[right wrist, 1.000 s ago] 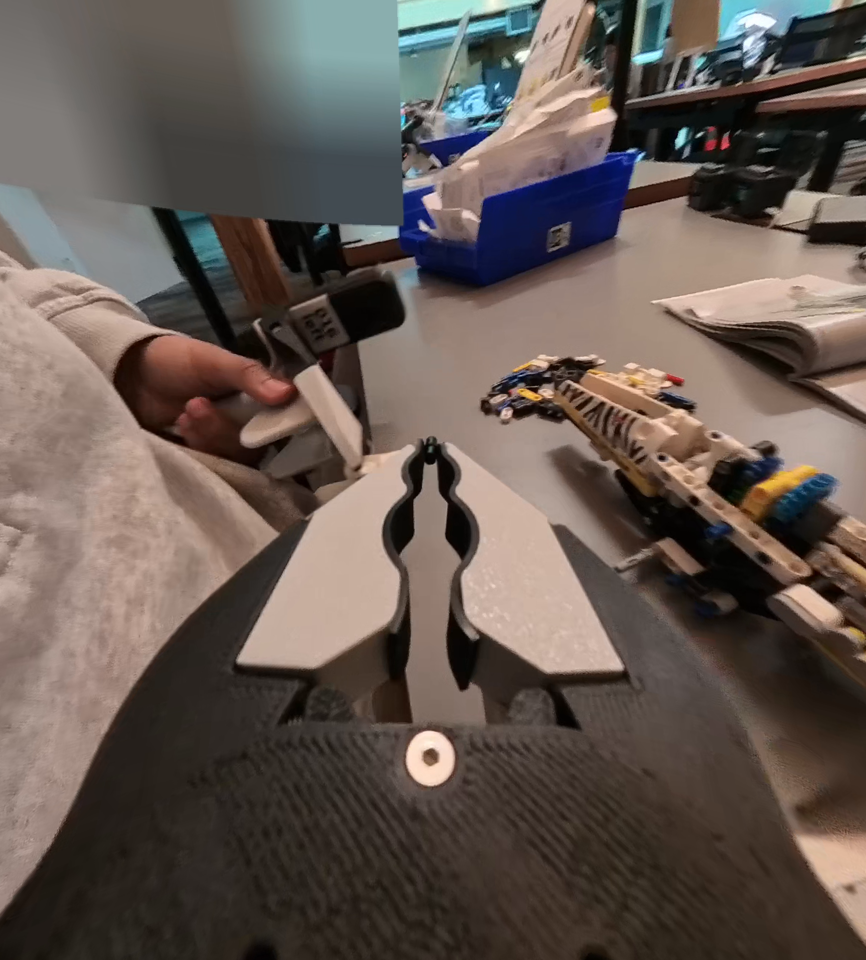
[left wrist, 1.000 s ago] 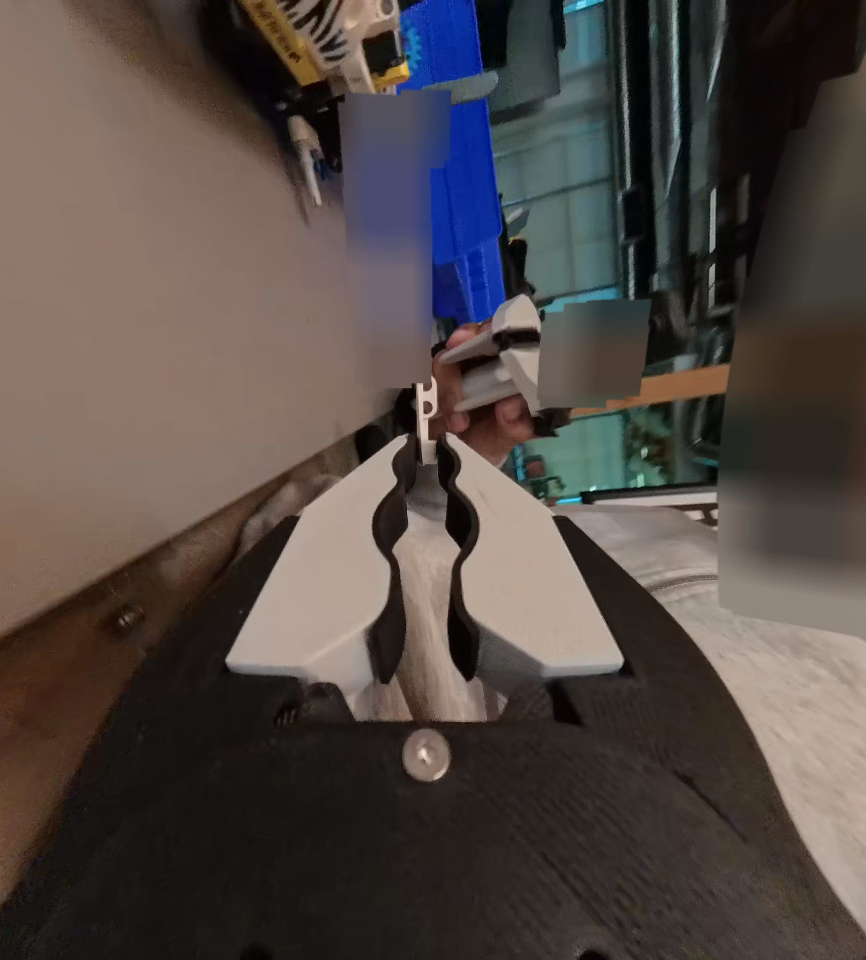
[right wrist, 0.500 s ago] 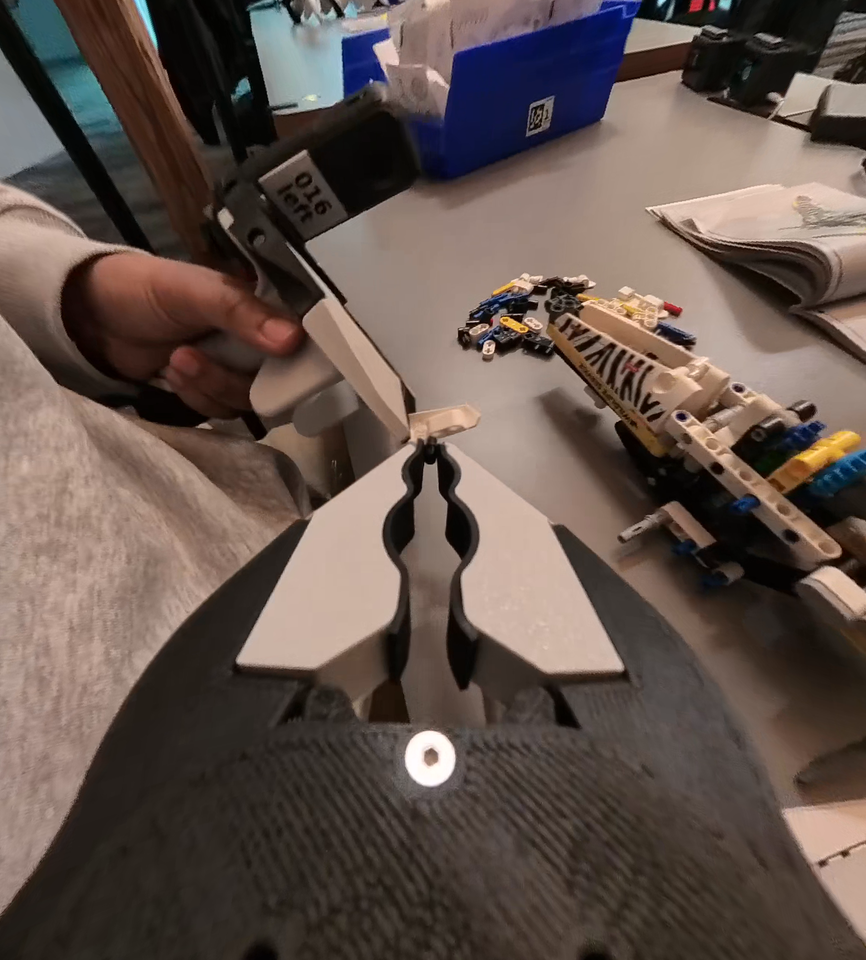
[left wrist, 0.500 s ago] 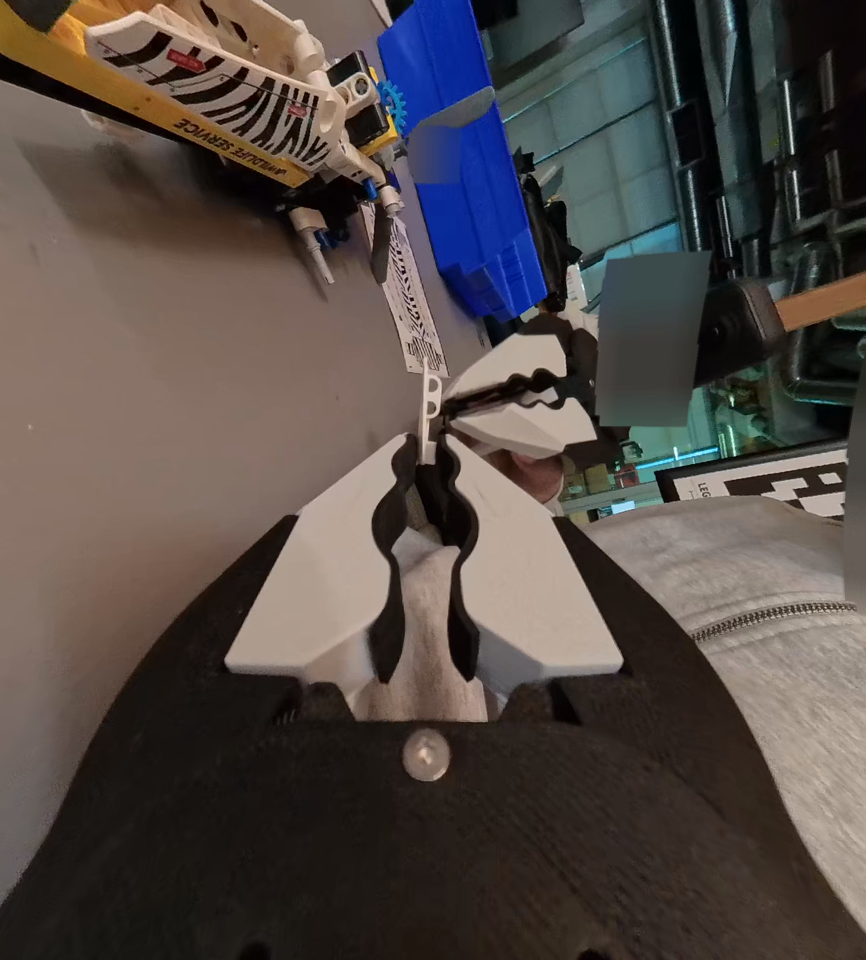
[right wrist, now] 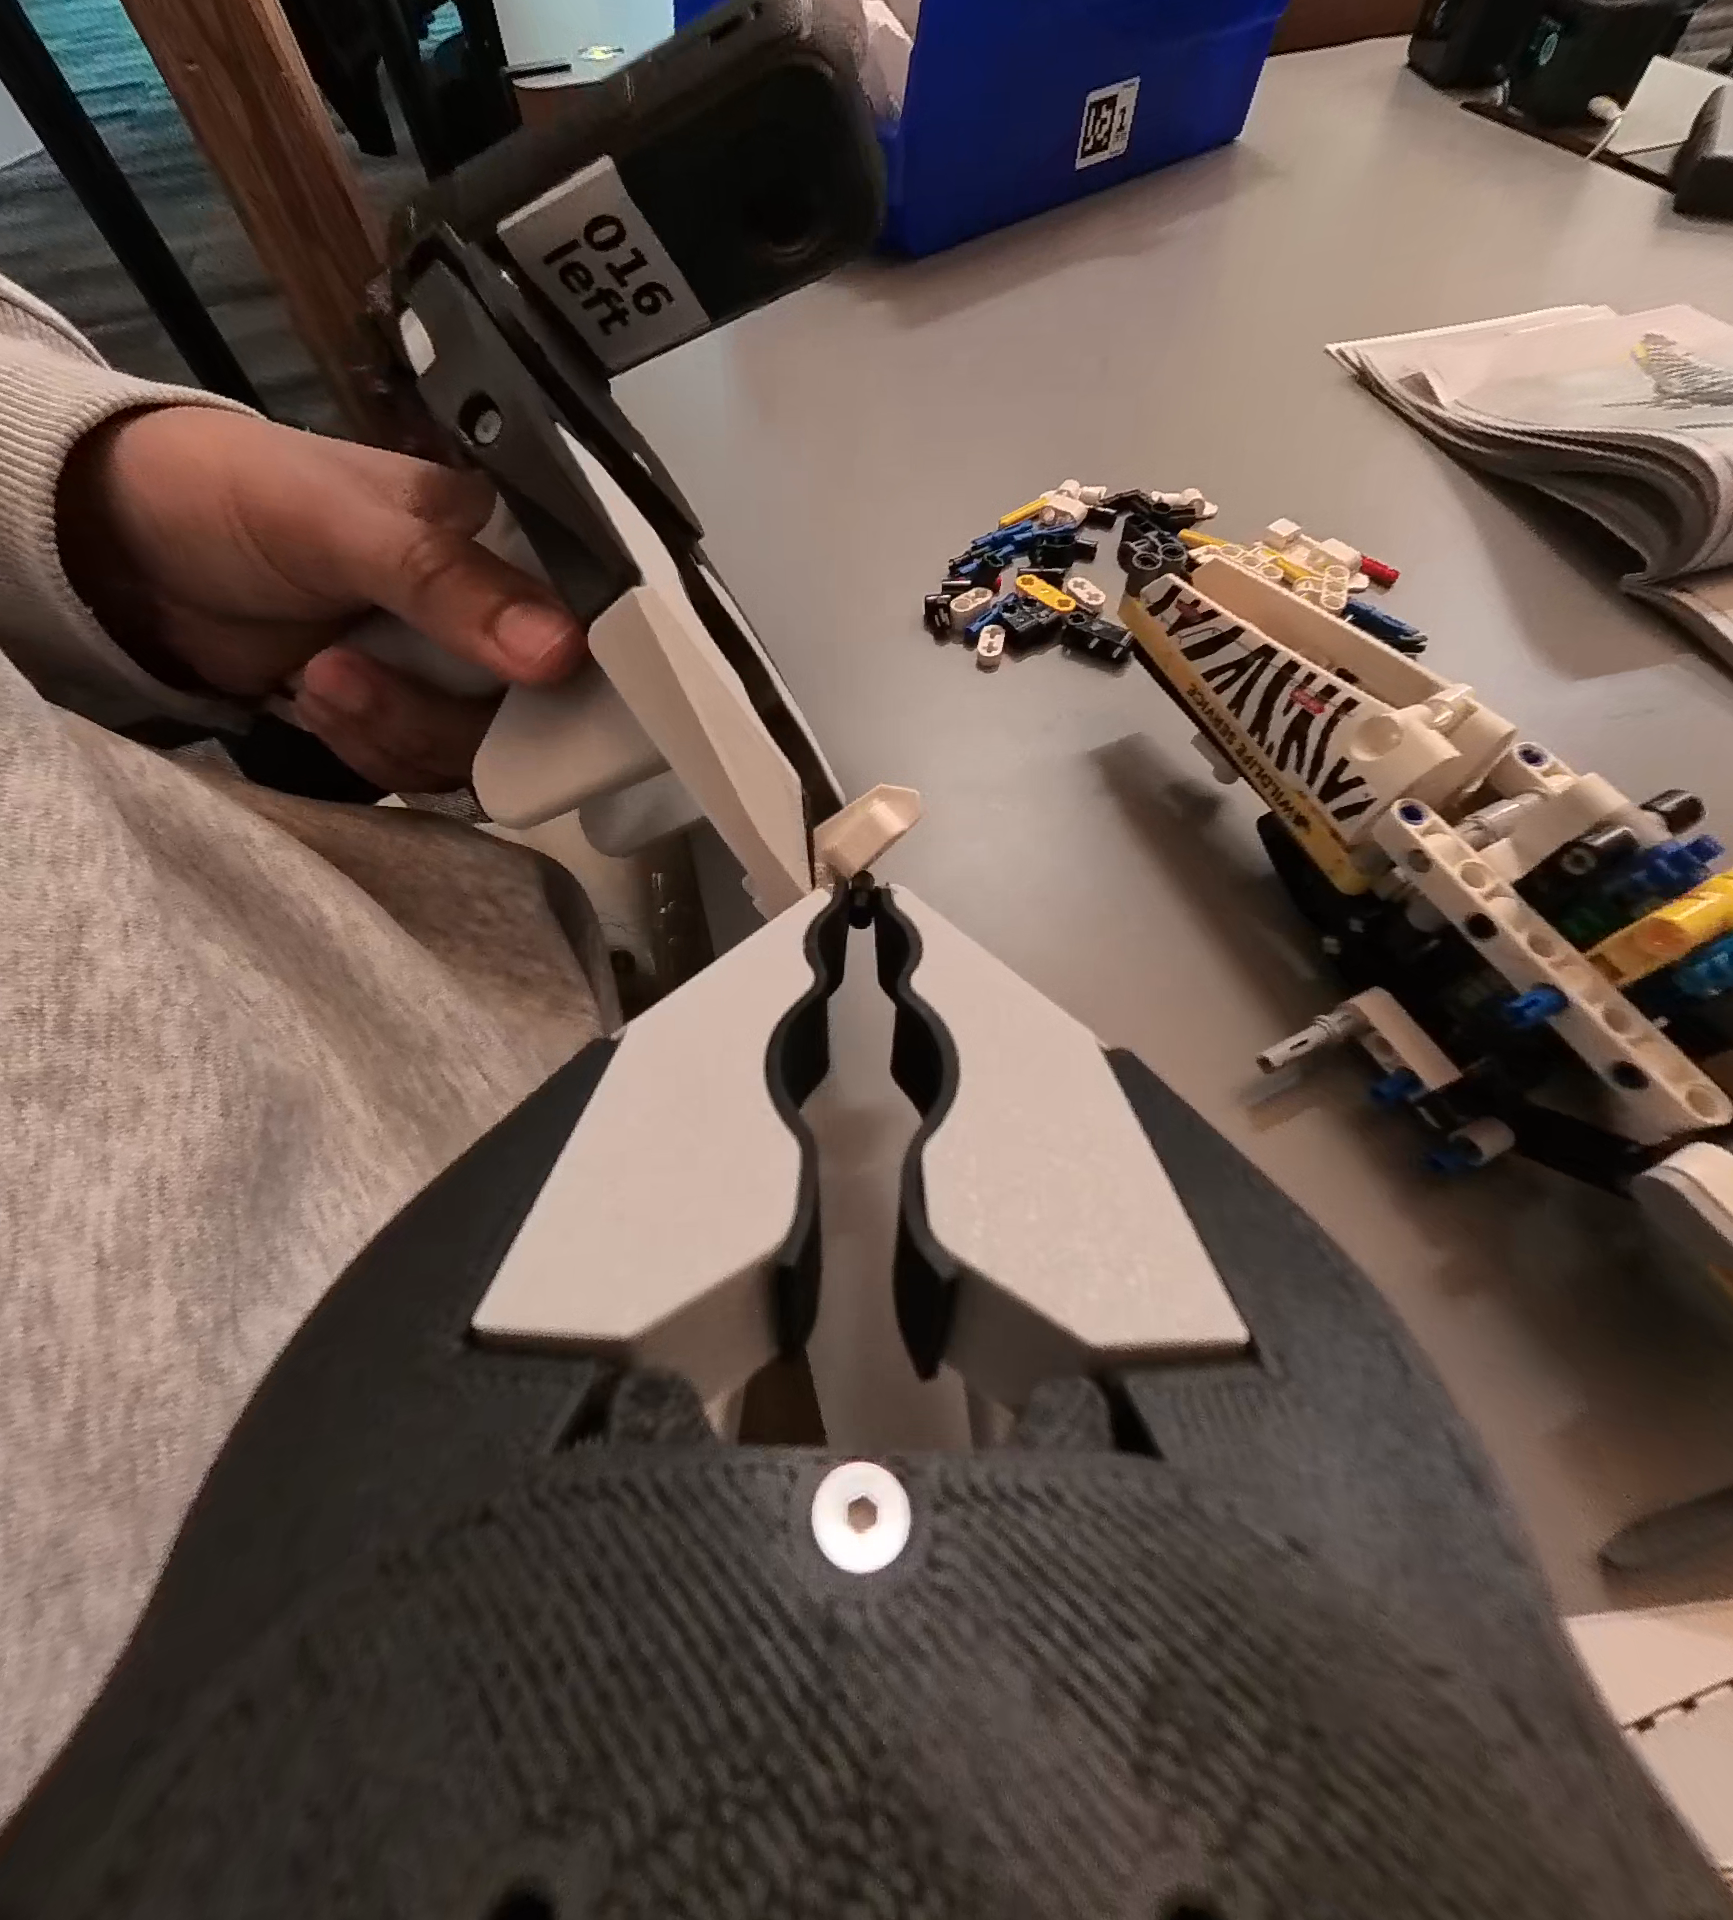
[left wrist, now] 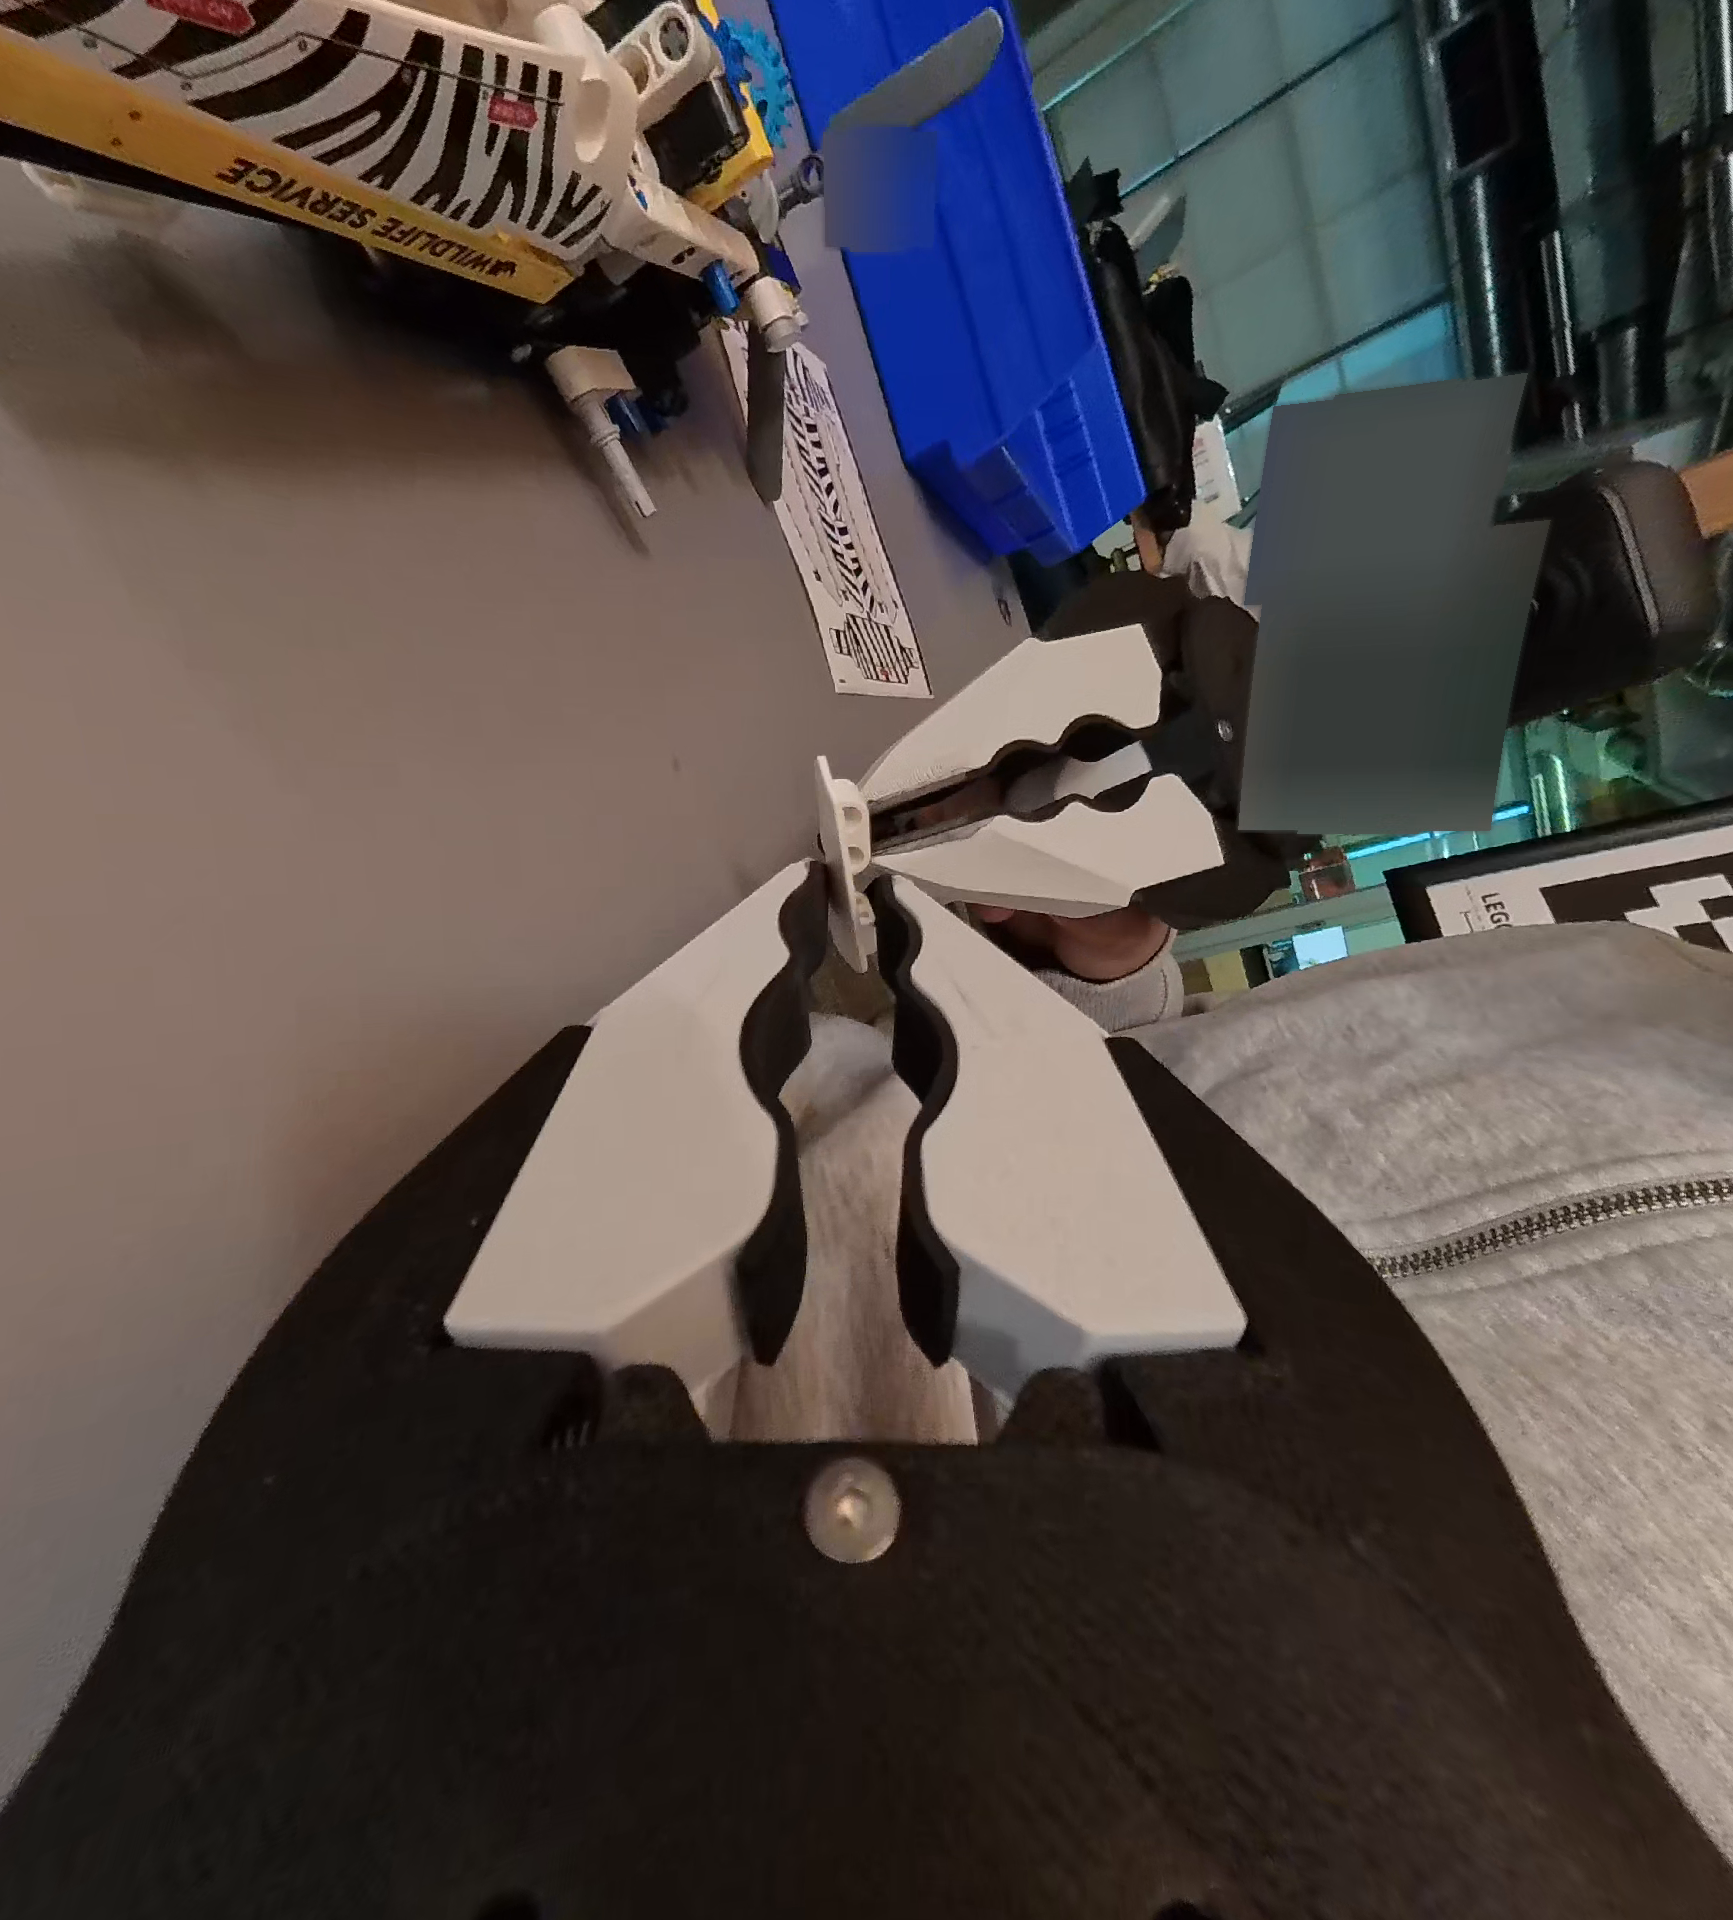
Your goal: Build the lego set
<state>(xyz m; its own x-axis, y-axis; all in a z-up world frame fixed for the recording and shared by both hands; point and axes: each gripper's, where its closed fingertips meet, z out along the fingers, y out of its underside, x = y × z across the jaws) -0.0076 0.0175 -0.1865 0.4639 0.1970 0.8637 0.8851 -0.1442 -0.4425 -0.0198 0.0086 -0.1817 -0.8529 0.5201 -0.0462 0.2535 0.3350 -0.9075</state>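
Clamping a small white lego panel piece (left wrist: 849,873) at its tips, the left tool (left wrist: 846,904) holds it edge-on just off the grey worktop (left wrist: 322,727). The right tool (right wrist: 860,902) meets that piece head-on, its tips pinched together on a tiny black pin (right wrist: 860,894) that touches the piece. A hand (right wrist: 322,592) grips the left tool's handle, next to a grey sweatshirt (right wrist: 166,987). Beyond the white piece on the worktop lies the zebra-striped lego model (right wrist: 1413,831); farther behind it sit loose lego parts (right wrist: 1038,592), a blue bin (right wrist: 1070,114) and an open instruction booklet (right wrist: 1610,436).
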